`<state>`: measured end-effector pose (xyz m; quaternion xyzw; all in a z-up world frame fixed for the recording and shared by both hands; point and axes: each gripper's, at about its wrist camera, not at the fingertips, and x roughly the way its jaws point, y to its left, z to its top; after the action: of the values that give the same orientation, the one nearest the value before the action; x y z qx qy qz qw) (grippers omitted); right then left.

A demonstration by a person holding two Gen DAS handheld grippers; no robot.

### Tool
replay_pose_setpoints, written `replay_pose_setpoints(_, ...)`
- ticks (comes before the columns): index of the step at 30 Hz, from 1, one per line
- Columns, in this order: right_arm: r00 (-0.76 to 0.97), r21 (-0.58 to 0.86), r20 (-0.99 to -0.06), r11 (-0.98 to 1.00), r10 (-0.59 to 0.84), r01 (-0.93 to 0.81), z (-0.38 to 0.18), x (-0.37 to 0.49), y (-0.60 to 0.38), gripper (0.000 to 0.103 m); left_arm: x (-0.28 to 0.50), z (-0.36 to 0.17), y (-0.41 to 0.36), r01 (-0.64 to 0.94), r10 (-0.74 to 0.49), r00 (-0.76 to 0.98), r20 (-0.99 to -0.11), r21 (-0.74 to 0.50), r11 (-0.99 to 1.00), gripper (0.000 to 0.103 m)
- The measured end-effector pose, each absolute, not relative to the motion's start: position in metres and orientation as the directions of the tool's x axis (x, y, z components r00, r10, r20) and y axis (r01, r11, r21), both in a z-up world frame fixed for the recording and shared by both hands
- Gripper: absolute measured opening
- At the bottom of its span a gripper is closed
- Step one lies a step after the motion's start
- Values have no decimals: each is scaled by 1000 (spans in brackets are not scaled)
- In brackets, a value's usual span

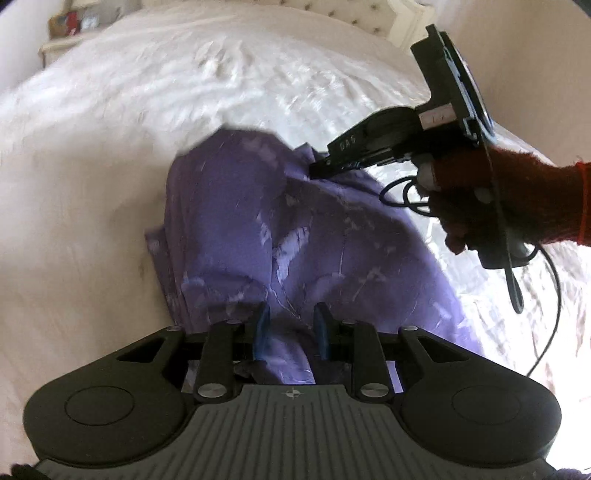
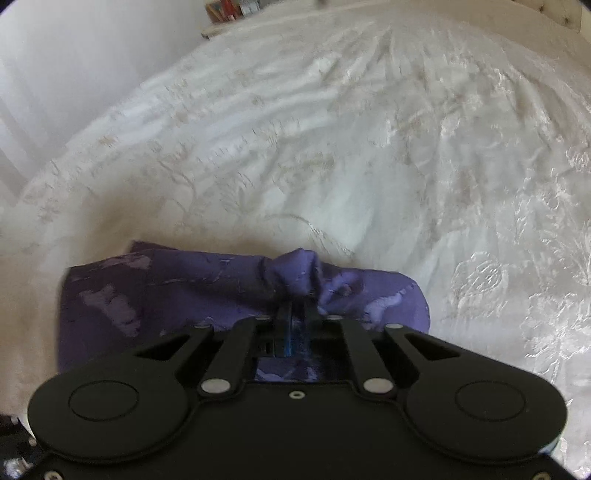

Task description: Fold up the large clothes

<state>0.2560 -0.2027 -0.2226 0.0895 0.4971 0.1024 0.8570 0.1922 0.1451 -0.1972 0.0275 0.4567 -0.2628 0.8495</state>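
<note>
Left gripper (image 1: 291,325) sits nearest in the left wrist view, its blue-padded fingers (image 1: 263,328) set a little apart with a ridge of purple garment (image 1: 280,236) running up between them — whether the pads actually press on the fabric I cannot tell. The garment, purple with paler lilac streaks, lies bunched and partly folded on the white bedspread (image 1: 110,122), stretching away from the left gripper toward the middle of the bed. At its far right edge the right gripper (image 1: 314,170) comes in from the right, tips buried in the cloth, held by a hand (image 1: 469,206) in a dark red knitted sleeve (image 1: 546,206), with a black cable (image 1: 546,295) looping below it. In the right wrist view the right gripper's fingers (image 2: 286,328) are drawn nearly together and pinch a raised tuft of the purple fabric, which stands up just beyond the tips — the rest of the garment spreads flat to either side. Beyond it the embroidered bedspread runs to a tufted headboard (image 1: 343,11) and a small bedside shelf (image 1: 62,33) at far left; details there are blurred.
</note>
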Motion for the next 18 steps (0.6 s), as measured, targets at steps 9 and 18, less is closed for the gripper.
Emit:
replay_pose_setpoints(9,638,233,-740,971,212,-52,-176,208,-232,22,234,-156,116,549,-438,539,-719,-95,831,29)
replay_pose_setpoints(18,552,149,-823,989,132,-15,-211,192,-224,60,302,-232,129,364,-240,505,-829,-47,930,30)
